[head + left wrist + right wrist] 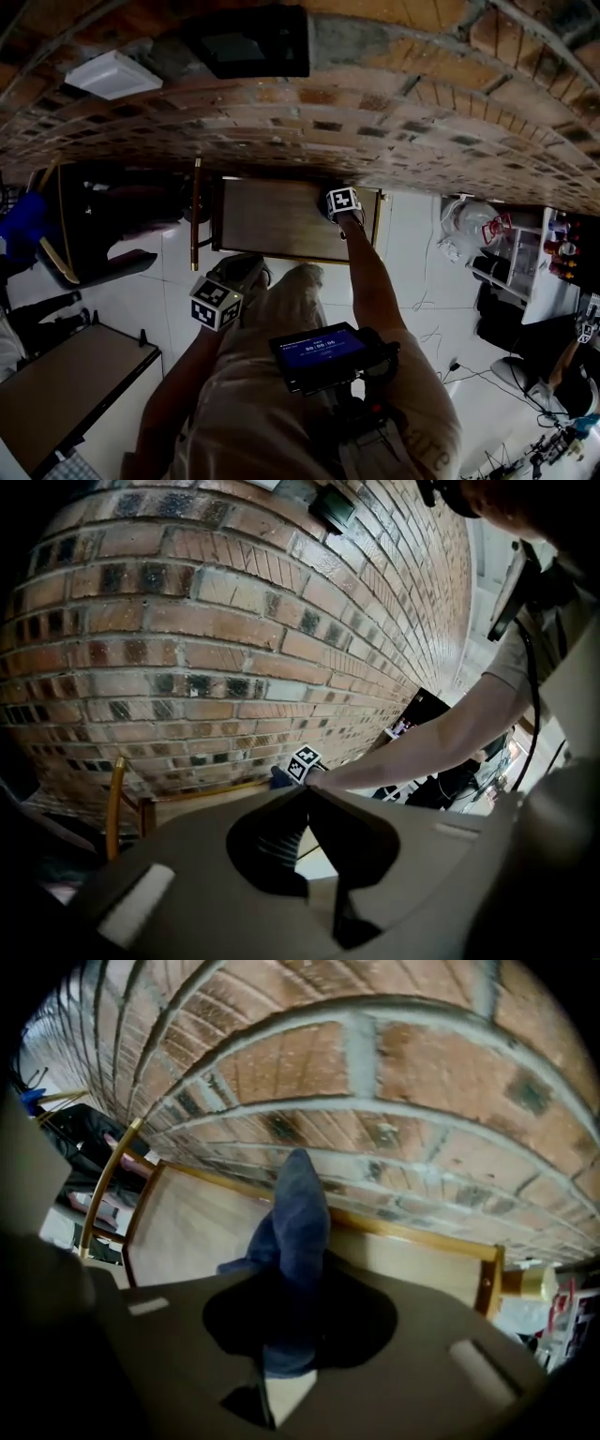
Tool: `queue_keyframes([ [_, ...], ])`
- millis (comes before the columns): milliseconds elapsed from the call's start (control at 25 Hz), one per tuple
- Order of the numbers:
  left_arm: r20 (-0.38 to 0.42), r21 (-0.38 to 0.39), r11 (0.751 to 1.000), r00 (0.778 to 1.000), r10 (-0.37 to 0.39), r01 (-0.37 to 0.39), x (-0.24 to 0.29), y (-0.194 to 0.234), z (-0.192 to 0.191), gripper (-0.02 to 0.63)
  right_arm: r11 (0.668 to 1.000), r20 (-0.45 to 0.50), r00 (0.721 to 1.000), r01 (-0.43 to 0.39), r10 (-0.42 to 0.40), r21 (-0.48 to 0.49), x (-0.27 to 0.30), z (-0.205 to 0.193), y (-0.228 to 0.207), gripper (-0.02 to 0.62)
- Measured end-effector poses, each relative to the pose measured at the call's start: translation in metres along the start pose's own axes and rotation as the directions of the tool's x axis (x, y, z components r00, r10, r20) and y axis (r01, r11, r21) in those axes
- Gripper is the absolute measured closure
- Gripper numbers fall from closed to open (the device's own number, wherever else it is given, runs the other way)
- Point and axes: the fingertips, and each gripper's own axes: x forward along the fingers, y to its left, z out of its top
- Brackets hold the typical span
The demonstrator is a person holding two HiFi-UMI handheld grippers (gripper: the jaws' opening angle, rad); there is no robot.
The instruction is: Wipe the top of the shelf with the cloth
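Note:
The shelf top (272,220) is a pale wooden panel with a wooden rim, set against a brick wall. My right gripper (339,212) reaches over its far right part, shut on a blue cloth (298,1227). In the right gripper view the cloth sticks up from the jaws over the shelf top (187,1232); whether it touches the surface is hidden. My left gripper (251,269) is held back, just short of the shelf's front edge, its jaws closed tip to tip on nothing. From the left gripper view I see the right gripper's marker cube (303,761) and a bit of the cloth (279,777).
A brick wall (375,112) rises right behind the shelf, with a black box (253,42) and a white box (112,75) on it. A black chair (94,234) stands to the left and a dark table (66,394) at the lower left. Clutter and cables (525,272) lie to the right on the white floor.

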Motion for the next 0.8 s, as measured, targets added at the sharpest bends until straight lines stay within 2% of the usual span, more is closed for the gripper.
queue_keyframes([
  [240,-0.006,0.011,1.0,1.0,-0.019,0.019,0.009,-0.011,0.014,0.603,0.992,-0.008,0.994,0.112,-0.112,0.061,-0.021,-0.023,-0.061,0.511],
  [480,-0.007,0.021,0.999,0.999,-0.033,0.033,0.01,-0.014,0.012,0.603,0.976,-0.031,0.984,0.179,-0.177,0.128,-0.037,-0.043,-0.103,0.511],
  [600,-0.004,0.014,0.999,0.999,-0.041,0.041,0.007,-0.012,0.007,0.603,0.967,-0.039,0.979,0.203,-0.199,0.157,-0.045,-0.051,-0.11,0.512],
  [720,0.001,0.007,0.999,0.999,-0.047,0.047,0.0,-0.004,0.001,0.603,0.963,-0.001,0.976,0.216,-0.219,0.162,-0.055,-0.047,-0.103,0.511],
  [800,0.005,0.007,0.999,0.999,-0.047,0.047,-0.007,0.004,-0.003,0.602,0.974,0.056,0.983,0.162,-0.173,0.16,-0.058,-0.034,-0.077,0.511],
])
